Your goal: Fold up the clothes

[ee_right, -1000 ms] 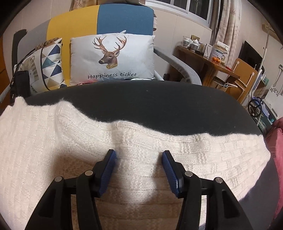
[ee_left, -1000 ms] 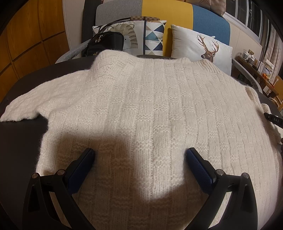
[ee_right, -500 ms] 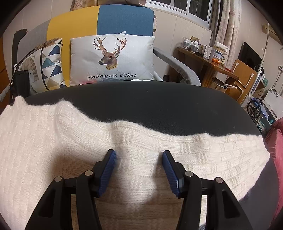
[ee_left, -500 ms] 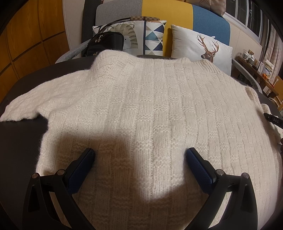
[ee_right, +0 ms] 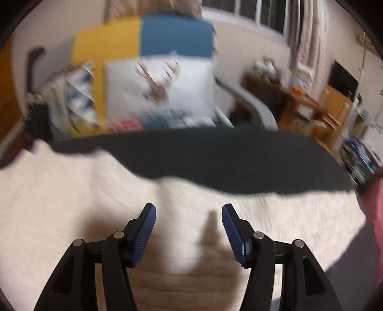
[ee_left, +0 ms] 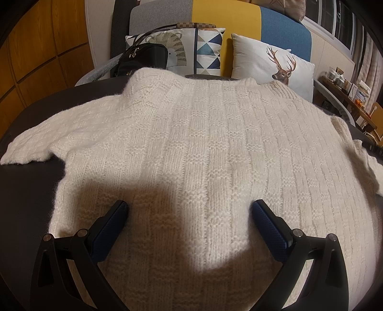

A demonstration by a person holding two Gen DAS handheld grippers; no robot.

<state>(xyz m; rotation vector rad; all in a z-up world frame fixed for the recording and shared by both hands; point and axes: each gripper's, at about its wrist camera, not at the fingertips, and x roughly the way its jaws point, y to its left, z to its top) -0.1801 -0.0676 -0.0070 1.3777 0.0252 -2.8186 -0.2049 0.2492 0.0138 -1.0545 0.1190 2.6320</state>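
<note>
A living room under warm evening light, with a round black table [ee_left: 28,191] in front of a sofa: a cream knitted sweater [ee_left: 203,148] lies spread flat across the table, covering most of it. Nearest the left wrist camera, the left gripper [ee_left: 189,210] hangs over the sweater's lower part, its blue-padded fingers [ee_left: 111,227] spread wide with only flat knit between them and nothing pinched; its shadow falls on the wool beneath. One short sleeve [ee_left: 36,148] reaches out to the left over the dark tabletop. In the right wrist view, blurred by motion, the right gripper [ee_right: 189,210] is above the sweater [ee_right: 71,203] near its other sleeve [ee_right: 299,215]; its jaws have just been opening and its fingers [ee_right: 144,234] stand apart, with cloth below them but none gripped, and the shadows of its fingers lie on the knit. Beyond the sweater's far edge a strip of bare table [ee_right: 239,162] shows. Behind the table a black handbag [ee_left: 143,59] sits by a patterned cushion [ee_left: 191,52], beside a white cushion with a deer's head [ee_left: 275,64], both against a sofa [ee_left: 227,21] in grey, yellow and blue panels. Far right, a cluttered wooden side table [ee_right: 287,100] stands under a curtained window [ee_right: 263,16]
</note>
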